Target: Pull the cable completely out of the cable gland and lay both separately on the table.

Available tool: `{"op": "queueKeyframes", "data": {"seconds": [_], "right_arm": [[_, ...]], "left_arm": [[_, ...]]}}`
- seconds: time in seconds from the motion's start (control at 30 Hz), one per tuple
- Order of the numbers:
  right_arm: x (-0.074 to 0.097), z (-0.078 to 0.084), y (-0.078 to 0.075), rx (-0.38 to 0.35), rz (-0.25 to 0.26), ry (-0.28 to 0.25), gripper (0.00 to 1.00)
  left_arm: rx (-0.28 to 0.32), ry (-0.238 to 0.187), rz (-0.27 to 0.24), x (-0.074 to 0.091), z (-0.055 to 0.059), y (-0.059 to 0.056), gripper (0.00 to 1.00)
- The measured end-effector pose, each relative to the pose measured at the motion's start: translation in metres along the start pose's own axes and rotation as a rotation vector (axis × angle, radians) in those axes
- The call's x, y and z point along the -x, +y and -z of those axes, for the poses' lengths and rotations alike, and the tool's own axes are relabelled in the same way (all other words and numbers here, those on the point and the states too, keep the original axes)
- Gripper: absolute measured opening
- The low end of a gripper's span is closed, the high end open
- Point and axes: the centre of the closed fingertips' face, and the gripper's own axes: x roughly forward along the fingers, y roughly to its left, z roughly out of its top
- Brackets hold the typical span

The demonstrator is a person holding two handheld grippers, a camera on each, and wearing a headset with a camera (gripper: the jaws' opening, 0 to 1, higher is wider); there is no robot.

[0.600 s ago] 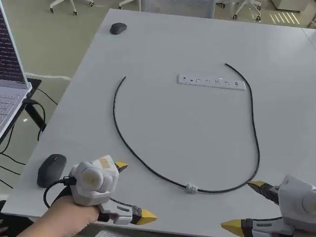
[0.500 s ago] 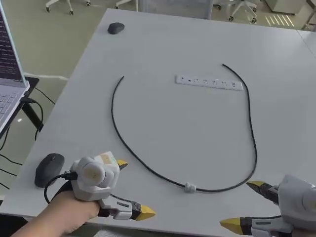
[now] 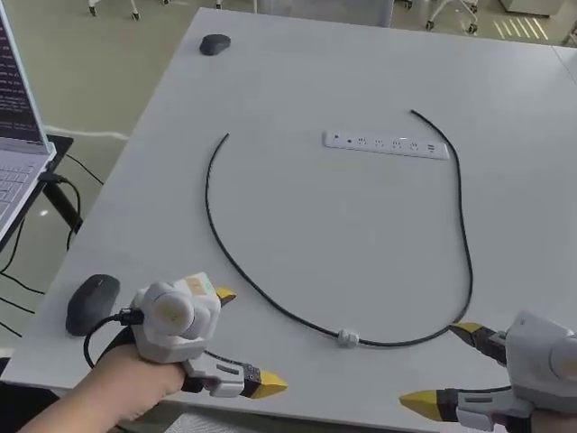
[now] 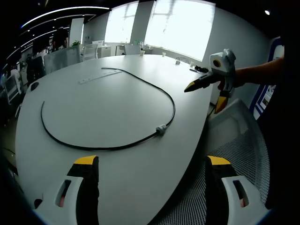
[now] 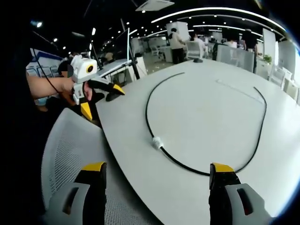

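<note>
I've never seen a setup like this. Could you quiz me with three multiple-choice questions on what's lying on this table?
1. Where does the gland sit on the cable?
A. At a cable tip. B. At the loop's bend, nearest the grippers. C. Off the cable.
2. How many mice lie on the table?
A. One. B. Three. C. Two.
3. How are the left gripper and right gripper?
A. Both open, empty. B. Both shut on the cable. C. Left shut on the gland.

Answers:
1 B: the white gland is threaded on the loop's near bend.
2 C: one mouse lies at the far corner, another mouse at the near left edge.
3 A: each pair of jaws stands spread with nothing between.
</note>
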Motion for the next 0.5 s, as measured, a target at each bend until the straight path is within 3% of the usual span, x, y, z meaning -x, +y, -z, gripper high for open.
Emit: {"op": "queueKeyframes", "data": {"seconds": [0.5], "right_arm": [[-0.012, -0.020, 0.002, 0.036, -0.036, -0.009, 0.88]], "left_arm": [[0.009, -0.003, -0.006, -0.003, -0.003, -0.002, 0.92]]}}
